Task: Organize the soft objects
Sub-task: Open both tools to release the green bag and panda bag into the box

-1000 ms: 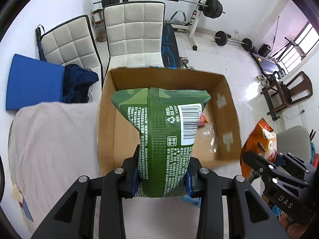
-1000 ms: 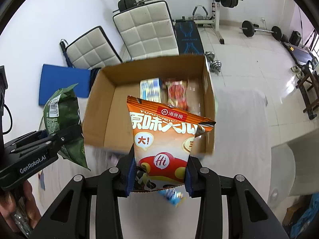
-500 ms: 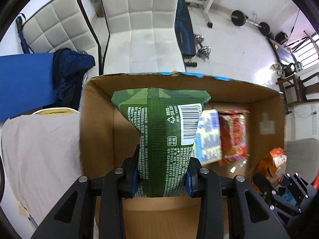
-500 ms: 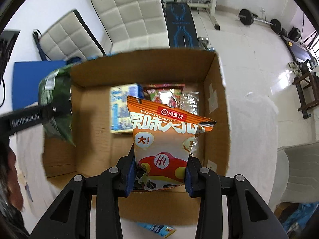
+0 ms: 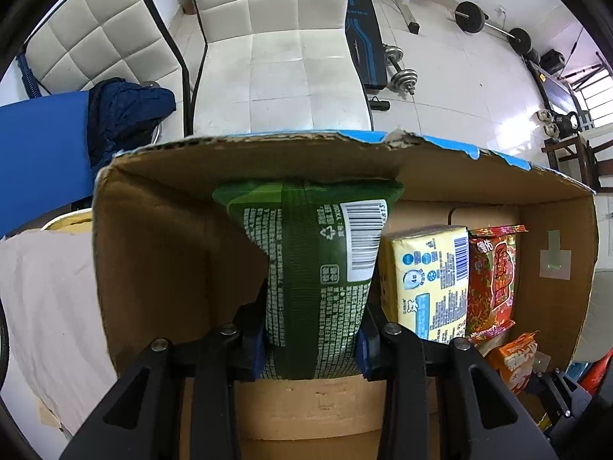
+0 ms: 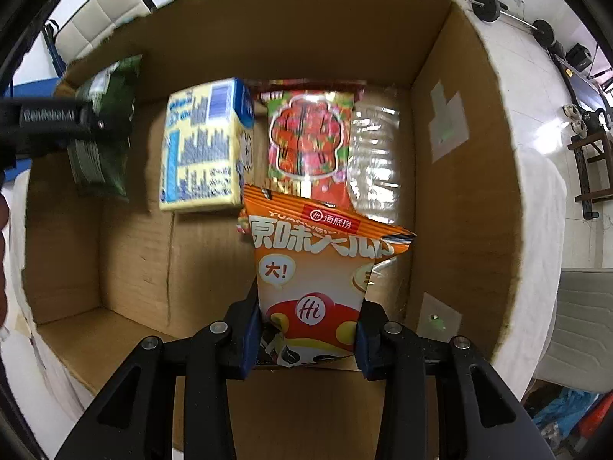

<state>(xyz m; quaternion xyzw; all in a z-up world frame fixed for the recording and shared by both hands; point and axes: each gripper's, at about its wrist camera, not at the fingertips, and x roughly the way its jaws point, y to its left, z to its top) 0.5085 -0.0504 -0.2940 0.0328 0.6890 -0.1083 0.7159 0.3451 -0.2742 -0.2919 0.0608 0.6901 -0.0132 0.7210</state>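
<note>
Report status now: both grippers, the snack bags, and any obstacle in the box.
Left gripper shut on green bag. Right gripper shut on orange bag. Both over cardboard box. Yellow pack beside drop spots.

Beyond the carton stand 2 white quilted chairs (image 5: 283,50), side by side. A dark blue knitted garment (image 5: 126,111) lies heaped on the left chair's seat, next to a flat blue pad (image 5: 42,145). On the white tiled floor (image 5: 459,88) to the right rest a black weight bench (image 5: 364,46), a pair of chrome dumbbells (image 5: 400,71) just beside it, and a barbell (image 5: 494,27) farther back. A dark wooden chair (image 6: 592,168) stands at the far right.
</note>
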